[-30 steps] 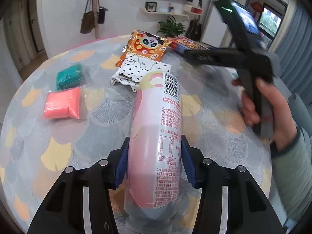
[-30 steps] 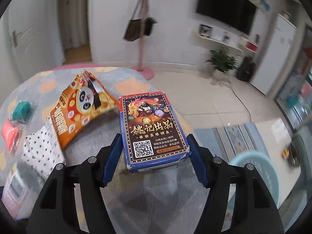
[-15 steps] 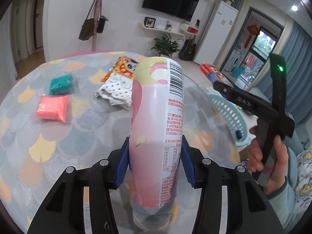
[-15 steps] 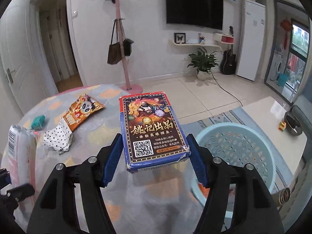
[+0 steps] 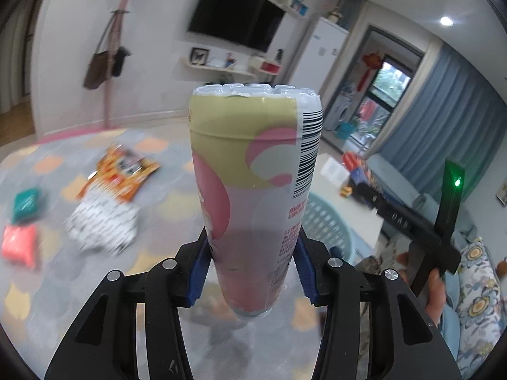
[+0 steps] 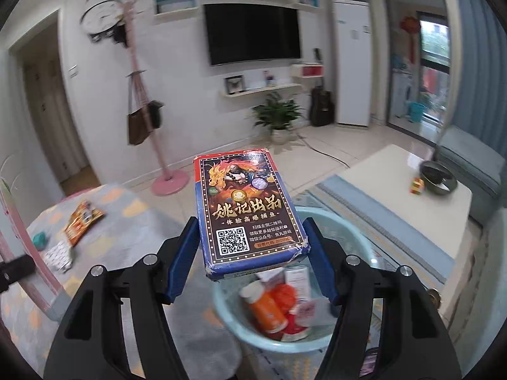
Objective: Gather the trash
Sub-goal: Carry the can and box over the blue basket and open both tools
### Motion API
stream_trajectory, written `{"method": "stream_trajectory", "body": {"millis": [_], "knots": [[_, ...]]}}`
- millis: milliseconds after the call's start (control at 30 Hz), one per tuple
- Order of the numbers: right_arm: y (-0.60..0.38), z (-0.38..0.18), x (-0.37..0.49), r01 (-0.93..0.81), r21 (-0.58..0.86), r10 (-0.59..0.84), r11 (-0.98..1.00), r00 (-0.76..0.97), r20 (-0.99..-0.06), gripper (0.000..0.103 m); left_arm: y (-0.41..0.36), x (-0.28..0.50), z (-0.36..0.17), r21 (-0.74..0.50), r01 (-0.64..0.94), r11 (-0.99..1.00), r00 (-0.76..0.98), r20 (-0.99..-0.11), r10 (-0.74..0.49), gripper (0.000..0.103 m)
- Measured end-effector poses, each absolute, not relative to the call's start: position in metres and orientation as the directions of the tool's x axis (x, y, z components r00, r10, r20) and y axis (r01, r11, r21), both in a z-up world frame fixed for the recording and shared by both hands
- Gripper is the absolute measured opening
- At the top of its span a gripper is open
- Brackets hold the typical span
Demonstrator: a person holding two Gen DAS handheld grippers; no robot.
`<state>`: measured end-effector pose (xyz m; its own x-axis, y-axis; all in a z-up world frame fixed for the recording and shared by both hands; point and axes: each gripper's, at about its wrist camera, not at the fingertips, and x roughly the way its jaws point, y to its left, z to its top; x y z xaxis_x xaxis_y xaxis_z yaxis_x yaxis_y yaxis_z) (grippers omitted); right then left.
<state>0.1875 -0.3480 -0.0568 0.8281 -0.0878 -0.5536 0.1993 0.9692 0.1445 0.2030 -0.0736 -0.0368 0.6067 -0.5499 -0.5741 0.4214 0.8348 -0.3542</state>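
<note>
My left gripper (image 5: 252,269) is shut on a pink and yellow plastic bottle (image 5: 253,190), raised above the round table (image 5: 158,285). My right gripper (image 6: 250,253) is shut on a blue and red card box (image 6: 245,209) and hangs over the near rim of a light blue basket (image 6: 348,231) that holds an orange bottle and other trash. In the left wrist view the basket (image 5: 326,224) shows behind the bottle, and the right gripper's black body (image 5: 412,221) is at the right, held by a hand.
On the table lie an orange snack bag (image 5: 123,171), a dotted white wrapper (image 5: 101,224), a teal pack (image 5: 25,201) and a pink pack (image 5: 19,245). A white coffee table (image 6: 405,190) with a dark bowl stands right of the basket. A pink coat stand (image 6: 142,95) is farther back.
Both grippers rose and swung right from the table toward the basket, each keeping its load. The right gripper rolled level and the basket's contents came into its view.
</note>
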Motion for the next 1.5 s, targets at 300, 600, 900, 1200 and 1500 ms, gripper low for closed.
{"method": "stream_trajectory", "body": {"millis": [300,600,900,1200,1500], "knots": [[-0.411,-0.095,0.186,0.329,0.166,-0.156,0.93,0.761,-0.63,0.062,-0.164,0.253,-0.038,-0.419,0.562,0.713,0.473,-0.545,-0.693,0.046],[-0.458,-0.164,0.197,0.479,0.265,-0.119,0.837,0.631,-0.766,0.062,-0.251,0.281,-0.09,-0.393,0.616,0.683,0.353,-0.637,-0.685,0.046],[-0.467,-0.18,0.191,0.474,0.306,-0.064,0.825,0.618,-0.783,0.064,-0.256,0.286,-0.108,-0.401,0.621,0.674,0.303,-0.67,-0.678,0.065],[-0.43,-0.152,0.184,0.388,0.252,-0.076,0.887,0.659,-0.748,0.064,-0.218,0.265,-0.096,-0.4,0.589,0.702,0.363,-0.645,-0.672,0.065],[-0.356,-0.1,0.175,0.212,0.173,-0.047,0.962,0.75,-0.66,0.064,-0.139,0.238,-0.068,-0.411,0.482,0.774,0.524,-0.572,-0.631,0.076]]}}
